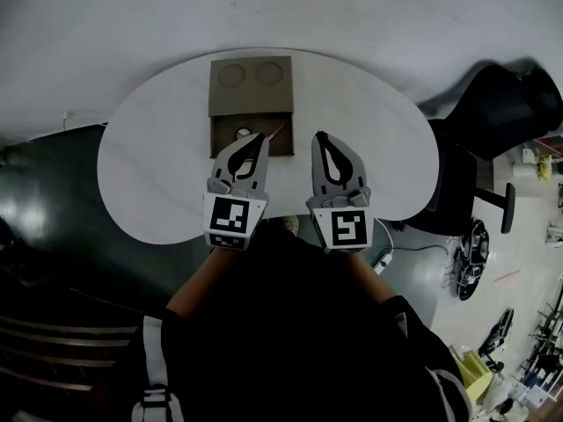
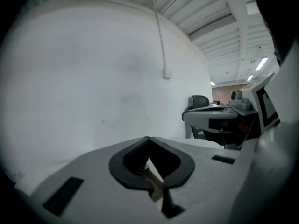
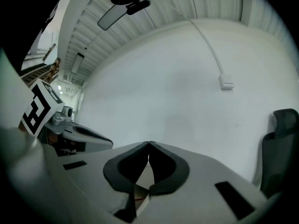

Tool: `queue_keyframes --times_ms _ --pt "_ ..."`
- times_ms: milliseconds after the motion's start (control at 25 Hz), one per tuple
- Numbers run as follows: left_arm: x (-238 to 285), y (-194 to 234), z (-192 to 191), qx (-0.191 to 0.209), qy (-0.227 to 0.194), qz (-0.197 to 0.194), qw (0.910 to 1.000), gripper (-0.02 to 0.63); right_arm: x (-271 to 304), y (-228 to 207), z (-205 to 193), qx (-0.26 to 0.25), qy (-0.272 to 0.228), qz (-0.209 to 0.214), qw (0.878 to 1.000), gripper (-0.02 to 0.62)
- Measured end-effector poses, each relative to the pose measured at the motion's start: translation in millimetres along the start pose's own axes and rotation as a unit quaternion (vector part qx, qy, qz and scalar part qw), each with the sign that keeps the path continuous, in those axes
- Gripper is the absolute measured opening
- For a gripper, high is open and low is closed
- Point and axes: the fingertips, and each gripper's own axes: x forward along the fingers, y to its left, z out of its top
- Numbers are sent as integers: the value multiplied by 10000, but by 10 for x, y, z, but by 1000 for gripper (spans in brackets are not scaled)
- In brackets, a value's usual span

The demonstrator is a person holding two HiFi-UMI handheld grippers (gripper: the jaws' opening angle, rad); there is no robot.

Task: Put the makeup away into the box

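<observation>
Makeup is sitting at upper centre of the head view: a small round pale item (image 1: 242, 134) and a thin red-tipped stick (image 1: 276, 131) are lying in the open lower half of a flat brown cardboard box (image 1: 251, 104), whose upper half is showing two circular recesses. The box is resting on a white rounded table (image 1: 149, 165). The left grey two-jaw gripper (image 1: 260, 135) and the right grey two-jaw gripper (image 1: 319, 134) are hovering side by side at frame centre, each with jaws pressed together and gripping nothing, tips pointing towards the box. A black office chair (image 1: 506, 112) is standing at right.
</observation>
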Motion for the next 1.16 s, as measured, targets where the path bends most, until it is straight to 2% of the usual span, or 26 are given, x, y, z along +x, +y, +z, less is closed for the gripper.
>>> queue_keyframes --times_ms 80,160,320,1160 --pt "-150 -10 125 -142 -171 99 9997 8 -70 6 162 -27 -212 -19 9998 21" --pt "-303 -18 182 -251 -252 202 9992 8 -140 60 249 -20 -199 51 9998 21" --pt "-530 -67 250 -76 -332 289 9990 8 -246 133 339 56 -373 51 9993 21" --pt "-795 -32 228 -117 -446 277 9986 8 -406 422 330 -151 -309 79 9994 21"
